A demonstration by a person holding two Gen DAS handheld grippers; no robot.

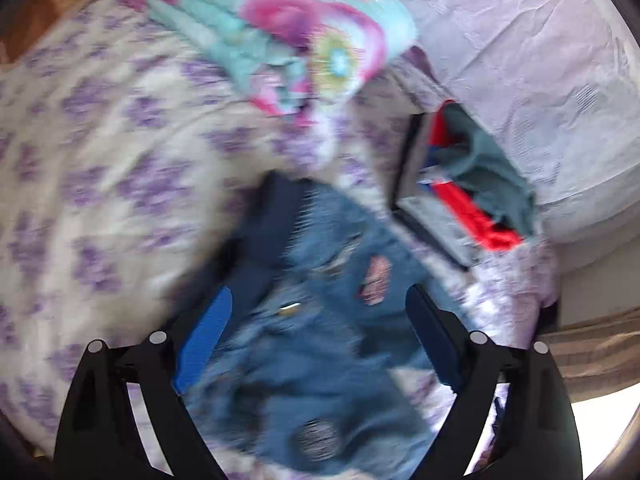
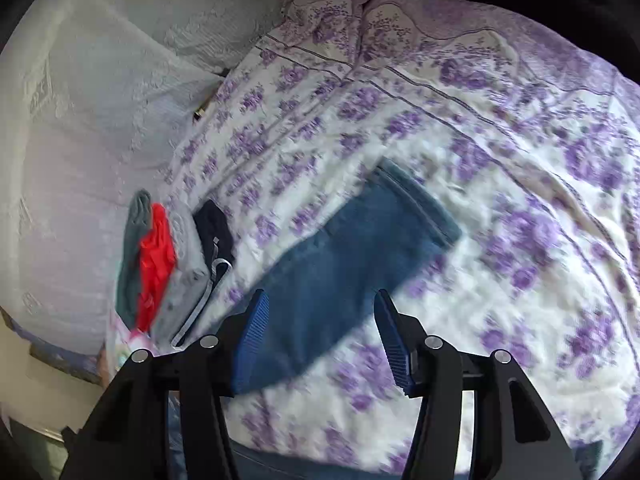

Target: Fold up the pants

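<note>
Item: blue denim pants [image 1: 320,320], faded, ripped patches on the front, metal button visible; crumpled at the waist end, leg [image 2: 352,248] lying flat, hem outward. Location: on a bedspread [image 2: 500,160] printed with purple flowers, beside a stack of folded clothes [image 2: 168,264]. Left gripper [image 1: 320,340]: above the waist end, jaws spread wide, pads clear of the cloth, nothing held. Right gripper [image 2: 320,336]: above the leg, jaws partly apart, empty; contact with denim cannot be told through blur
</note>
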